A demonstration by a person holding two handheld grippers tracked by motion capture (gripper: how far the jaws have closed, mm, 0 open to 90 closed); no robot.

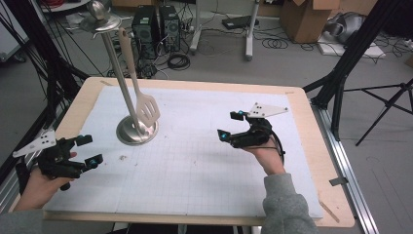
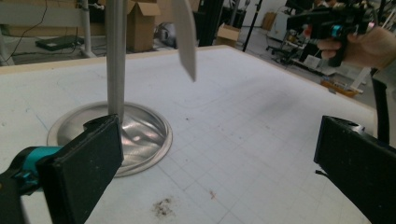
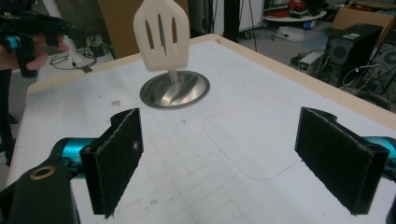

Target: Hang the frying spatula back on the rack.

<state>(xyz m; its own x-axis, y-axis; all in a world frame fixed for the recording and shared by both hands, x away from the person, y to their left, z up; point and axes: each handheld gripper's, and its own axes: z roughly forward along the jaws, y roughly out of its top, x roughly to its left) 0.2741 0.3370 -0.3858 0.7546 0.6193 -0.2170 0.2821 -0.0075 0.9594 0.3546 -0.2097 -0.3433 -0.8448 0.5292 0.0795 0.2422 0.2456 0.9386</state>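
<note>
Tongs of both grippers (image 1: 87,149) (image 1: 231,125) gape wide, holding nothing.

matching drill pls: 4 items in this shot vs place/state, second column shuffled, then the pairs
1. slotted spatula
2. stand base
3. left tool
4. right tool

a. open, near the table's left edge
b. hanging from the stand's top
c. open, right of the stand
d. round metal disc flat on the white mat

Pairs: 1-b, 2-d, 3-a, 4-c

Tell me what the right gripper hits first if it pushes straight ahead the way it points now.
Probably the slotted spatula hanging on the metal stand; the right gripper faces it with open jaws, though depth is uncertain.
</note>
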